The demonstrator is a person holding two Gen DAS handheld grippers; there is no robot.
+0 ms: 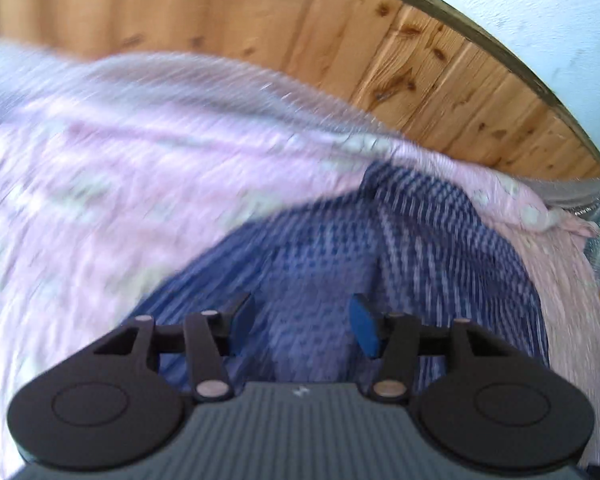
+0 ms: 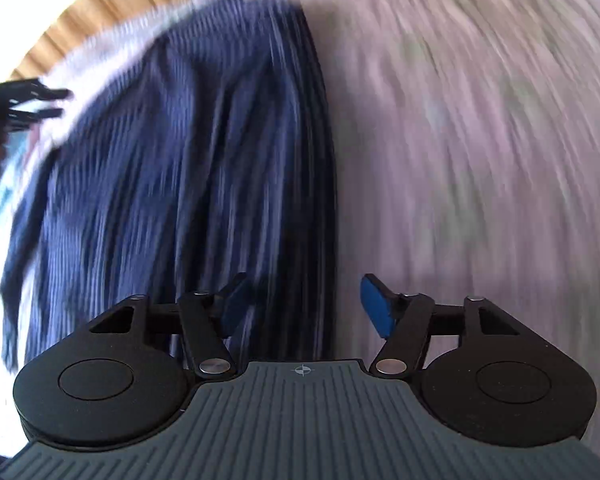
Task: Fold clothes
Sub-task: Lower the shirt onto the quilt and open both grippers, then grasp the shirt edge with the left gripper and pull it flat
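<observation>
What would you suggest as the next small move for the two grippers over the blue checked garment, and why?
Probably lower the left gripper and pinch the blue checked garment beneath it. Both it and the right gripper stand open and hold nothing, and the garment lies rumpled on the pink floral cover, not yet folded.

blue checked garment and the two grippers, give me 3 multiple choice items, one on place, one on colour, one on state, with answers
1. Where does the blue checked garment lie?
A. on the pink cloth
B. on bare wood
C. in a basket

2. What colour are the gripper pads?
A. red
B. blue
C. white

3. How do the left gripper and right gripper stand?
A. both open, nothing between the pads
B. both shut on cloth
C. one shut on cloth, one open

Answers:
1 A, the pink cloth surrounds the garment on both sides.
2 B, blue pads face each other in both wrist views.
3 A, a clear gap shows between each pair.
</observation>
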